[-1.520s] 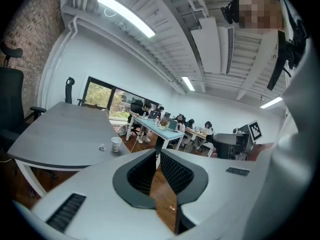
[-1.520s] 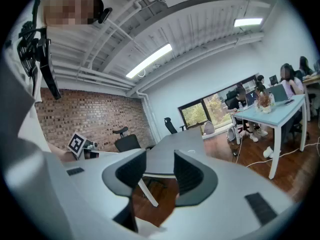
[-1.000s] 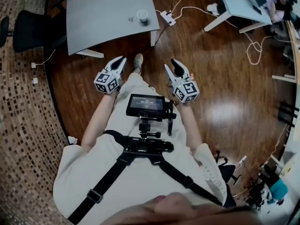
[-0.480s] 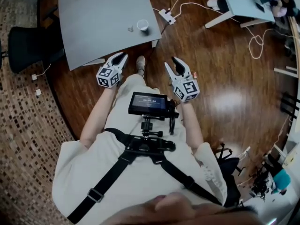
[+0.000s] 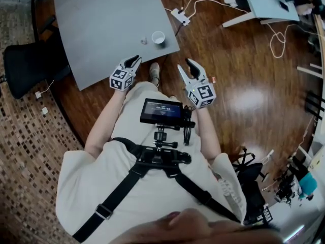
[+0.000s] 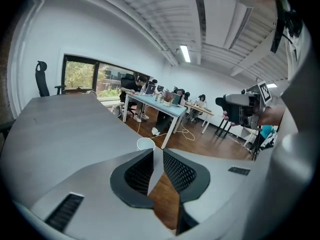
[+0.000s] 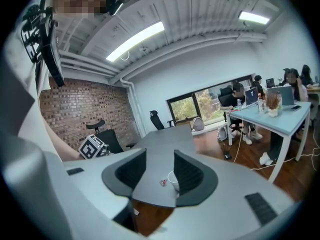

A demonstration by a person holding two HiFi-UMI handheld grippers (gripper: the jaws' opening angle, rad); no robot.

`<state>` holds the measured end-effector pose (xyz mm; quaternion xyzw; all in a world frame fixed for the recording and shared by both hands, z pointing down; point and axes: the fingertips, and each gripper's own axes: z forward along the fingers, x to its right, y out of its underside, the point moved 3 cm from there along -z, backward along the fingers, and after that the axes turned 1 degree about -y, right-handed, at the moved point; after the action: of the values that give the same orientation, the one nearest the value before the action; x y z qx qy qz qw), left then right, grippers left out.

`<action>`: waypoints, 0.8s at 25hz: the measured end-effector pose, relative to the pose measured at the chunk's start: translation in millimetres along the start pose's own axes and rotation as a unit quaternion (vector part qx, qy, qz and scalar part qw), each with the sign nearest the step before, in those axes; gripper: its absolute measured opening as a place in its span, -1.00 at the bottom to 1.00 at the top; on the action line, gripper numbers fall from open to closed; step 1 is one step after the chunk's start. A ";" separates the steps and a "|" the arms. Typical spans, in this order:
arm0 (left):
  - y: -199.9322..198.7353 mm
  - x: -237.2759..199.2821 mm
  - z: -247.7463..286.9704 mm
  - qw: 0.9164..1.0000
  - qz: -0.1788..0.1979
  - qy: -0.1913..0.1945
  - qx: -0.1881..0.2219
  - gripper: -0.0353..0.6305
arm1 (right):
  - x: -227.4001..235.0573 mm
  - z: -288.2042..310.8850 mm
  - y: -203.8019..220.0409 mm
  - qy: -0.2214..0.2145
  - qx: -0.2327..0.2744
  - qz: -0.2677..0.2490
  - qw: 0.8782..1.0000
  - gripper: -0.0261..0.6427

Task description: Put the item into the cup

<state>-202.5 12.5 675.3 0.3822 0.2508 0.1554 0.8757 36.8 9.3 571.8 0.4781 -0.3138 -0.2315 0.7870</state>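
A white paper cup (image 5: 158, 37) stands upright near the front right corner of the grey table (image 5: 101, 29). The small item (image 5: 143, 40) lies on the table just left of it. My left gripper (image 5: 133, 60) hovers at the table's near edge, short of both. Its jaws stand a narrow gap apart with nothing between them, and the cup (image 6: 145, 143) shows beyond my left gripper (image 6: 158, 153). My right gripper (image 5: 190, 65) hangs over the wooden floor, right of the table corner. In the right gripper view my right gripper (image 7: 160, 155) is open and empty, framing the distant cup (image 7: 172, 178) and item (image 7: 162, 182).
A black office chair (image 5: 28, 67) stands left of the table. A power strip (image 5: 180, 17) with white cables lies on the floor past the table corner. A light blue desk (image 5: 264, 1) with seated people is at the upper right. A monitor rig (image 5: 161, 111) hangs on the person's chest.
The table, cup and item have drawn closer in the head view. Both grippers sit nearer the table, the left one now reaching its near edge.
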 end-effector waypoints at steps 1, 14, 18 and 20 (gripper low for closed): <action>1.0 -6.4 5.9 1.000 0.004 0.004 -0.008 -0.71 | 0.0 6.4 -2.7 0.002 -0.003 0.002 1.000 -0.38; 32.5 -74.2 86.4 0.990 0.066 0.037 -0.116 -0.65 | 5.2 60.2 -13.9 0.044 -0.018 0.010 0.999 -0.37; 39.0 -75.0 100.1 0.986 0.073 0.041 -0.144 -0.65 | 7.7 57.8 -16.8 0.055 -0.024 0.010 0.998 -0.37; 40.7 -79.0 103.8 0.985 0.076 0.032 -0.153 -0.65 | 7.3 58.9 -19.2 0.057 -0.025 0.007 0.998 -0.37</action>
<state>-213.2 -58.7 791.5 0.2567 0.2221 0.2705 0.9009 -1.5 -39.7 576.9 0.4686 -0.2661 -0.2067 0.8167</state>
